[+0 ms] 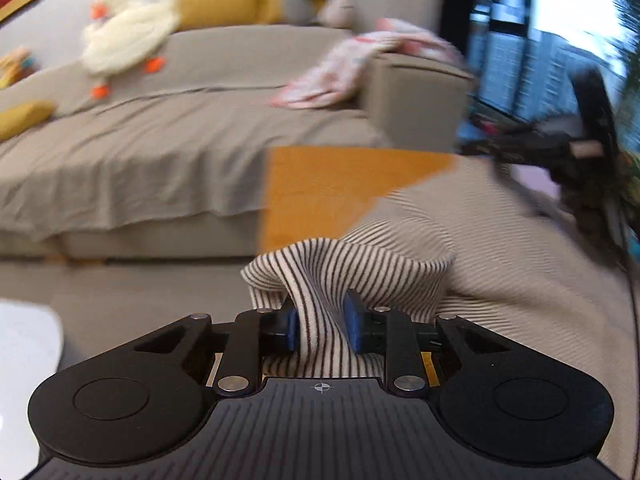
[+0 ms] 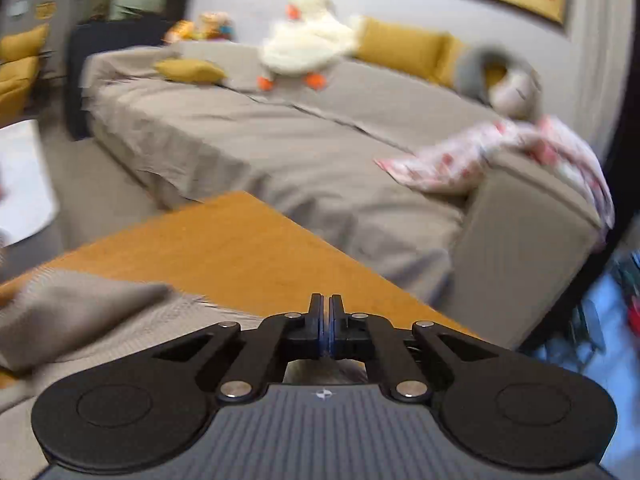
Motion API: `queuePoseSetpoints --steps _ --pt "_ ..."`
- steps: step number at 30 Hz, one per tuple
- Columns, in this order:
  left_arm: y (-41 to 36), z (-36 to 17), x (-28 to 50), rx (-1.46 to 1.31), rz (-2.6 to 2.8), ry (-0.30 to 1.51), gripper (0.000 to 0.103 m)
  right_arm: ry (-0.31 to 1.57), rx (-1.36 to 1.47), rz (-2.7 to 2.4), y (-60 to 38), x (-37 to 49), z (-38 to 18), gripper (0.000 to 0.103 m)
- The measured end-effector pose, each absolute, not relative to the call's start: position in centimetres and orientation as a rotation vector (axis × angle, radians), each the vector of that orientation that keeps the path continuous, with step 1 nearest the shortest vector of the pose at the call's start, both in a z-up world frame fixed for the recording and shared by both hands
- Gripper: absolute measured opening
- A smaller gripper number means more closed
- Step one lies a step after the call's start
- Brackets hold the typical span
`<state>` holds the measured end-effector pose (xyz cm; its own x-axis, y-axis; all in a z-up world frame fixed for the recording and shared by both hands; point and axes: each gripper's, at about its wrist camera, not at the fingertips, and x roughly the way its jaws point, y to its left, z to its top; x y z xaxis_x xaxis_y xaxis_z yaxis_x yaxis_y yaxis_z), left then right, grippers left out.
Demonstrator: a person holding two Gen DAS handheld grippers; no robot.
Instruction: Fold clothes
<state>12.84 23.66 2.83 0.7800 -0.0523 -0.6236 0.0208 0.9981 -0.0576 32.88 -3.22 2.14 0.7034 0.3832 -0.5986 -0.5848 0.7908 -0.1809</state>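
Observation:
A black-and-white striped garment (image 1: 360, 272) lies spread over an orange table (image 1: 328, 188). A bunched fold of it rises between the blue pads (image 1: 354, 324) of my left gripper (image 1: 322, 326), which is shut on the fabric. In the right wrist view the same garment (image 2: 80, 312) shows blurred at the lower left, over the orange table (image 2: 224, 248). My right gripper (image 2: 328, 320) hovers above the table's near edge, to the right of the cloth. Its fingers are pressed together with nothing between them.
Behind the table stands a sofa under a taupe cover (image 1: 160, 140), with a plush duck (image 2: 308, 44), yellow cushions (image 2: 400, 52) and a pink patterned cloth (image 2: 480, 160) over its armrest. A white object (image 2: 20, 184) sits at the left. Dark equipment (image 1: 580, 140) stands at the right.

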Motion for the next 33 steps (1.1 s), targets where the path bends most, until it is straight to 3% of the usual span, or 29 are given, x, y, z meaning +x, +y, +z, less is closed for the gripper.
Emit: queuePoseSetpoints --steps 4,6,7,9,12,17,22,27,30,33 --pt "25.5 2.5 12.9 -0.139 -0.010 0.684 0.026 0.614 -0.371 0.511 -3.4 33.8 -0.2 0.008" --pt "26.2 2.4 12.9 -0.189 -0.013 0.685 0.026 0.628 -0.303 0.499 -4.9 33.1 0.8 0.033" --pt "26.5 2.4 12.9 -0.219 -0.026 0.682 0.023 0.608 -0.266 0.502 -5.9 32.1 1.6 0.041" --pt "27.2 2.8 12.8 -0.286 -0.050 0.674 0.015 0.544 -0.202 0.514 -8.1 29.2 3.3 0.067" --pt "27.6 4.8 12.9 -0.357 -0.099 0.643 0.011 0.467 -0.123 0.532 -11.9 24.1 5.3 0.075" --pt "25.7 11.3 14.2 -0.313 -0.157 0.528 0.010 0.508 0.101 0.539 -17.7 18.0 5.2 0.083" --pt "19.4 18.1 16.8 -0.205 -0.244 0.427 0.010 0.569 0.239 0.569 -19.8 14.6 1.7 0.089" --pt "10.9 21.3 19.9 -0.149 -0.363 0.408 0.010 0.584 0.342 0.591 -20.9 14.0 -0.1 0.103" --pt "6.7 21.0 21.2 -0.141 -0.421 0.432 0.018 0.621 0.359 0.597 -21.0 14.6 -0.5 0.103" --pt "4.3 20.1 21.8 -0.132 -0.450 0.440 0.033 0.669 0.369 0.578 -20.8 15.4 -0.8 0.103"
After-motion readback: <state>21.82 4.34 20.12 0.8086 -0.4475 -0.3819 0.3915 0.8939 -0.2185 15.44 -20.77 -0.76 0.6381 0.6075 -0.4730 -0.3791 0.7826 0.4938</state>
